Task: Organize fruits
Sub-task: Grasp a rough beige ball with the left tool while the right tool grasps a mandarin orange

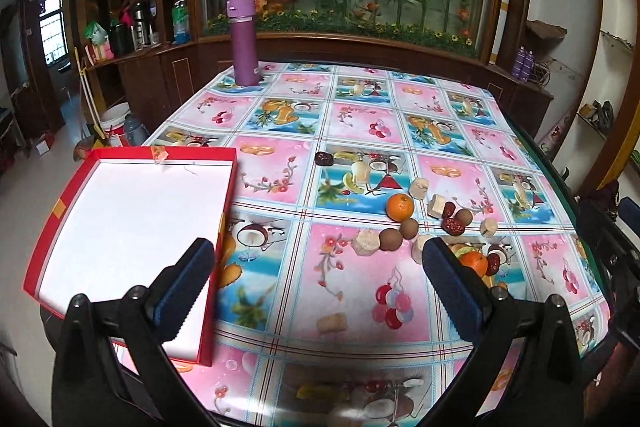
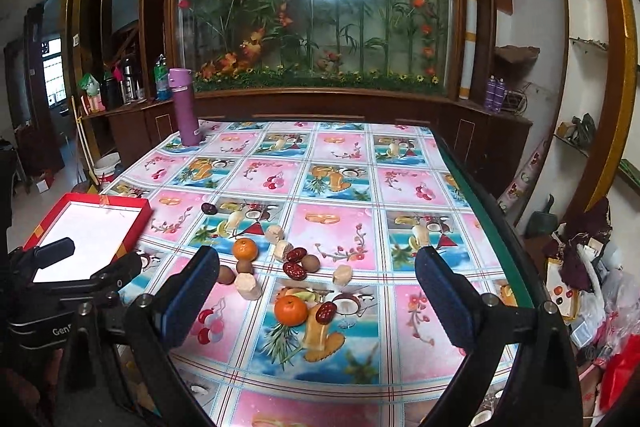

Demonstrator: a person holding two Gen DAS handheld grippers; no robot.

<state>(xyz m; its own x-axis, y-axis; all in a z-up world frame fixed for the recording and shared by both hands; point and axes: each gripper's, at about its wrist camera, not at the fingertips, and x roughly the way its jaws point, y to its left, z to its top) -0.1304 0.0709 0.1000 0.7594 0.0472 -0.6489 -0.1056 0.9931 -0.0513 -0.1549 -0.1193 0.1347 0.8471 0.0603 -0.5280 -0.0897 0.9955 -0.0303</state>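
A red tray (image 1: pixel 230 187) with a white floor lies at the table's left edge; it also shows in the right wrist view (image 2: pixel 128 203). Fruits lie loose mid-table: two oranges (image 1: pixel 399 207) (image 2: pixel 291 310), brown longans (image 1: pixel 390 240), red dates (image 2: pixel 295 269), pale beige chunks (image 1: pixel 365 242), a dark date (image 1: pixel 323 159). My left gripper (image 1: pixel 316 267) is open and empty, left finger over the tray's corner, right finger beside the near orange (image 1: pixel 474 263). My right gripper (image 2: pixel 316 275) is open and empty above the near orange.
A purple bottle (image 1: pixel 243 43) stands at the table's far left corner. The patterned tablecloth (image 1: pixel 352 115) covers the table, green edge (image 2: pixel 480 195) on the right. A wooden cabinet with a flower display stands behind. Clutter lies on the floor at right (image 2: pixel 580 267).
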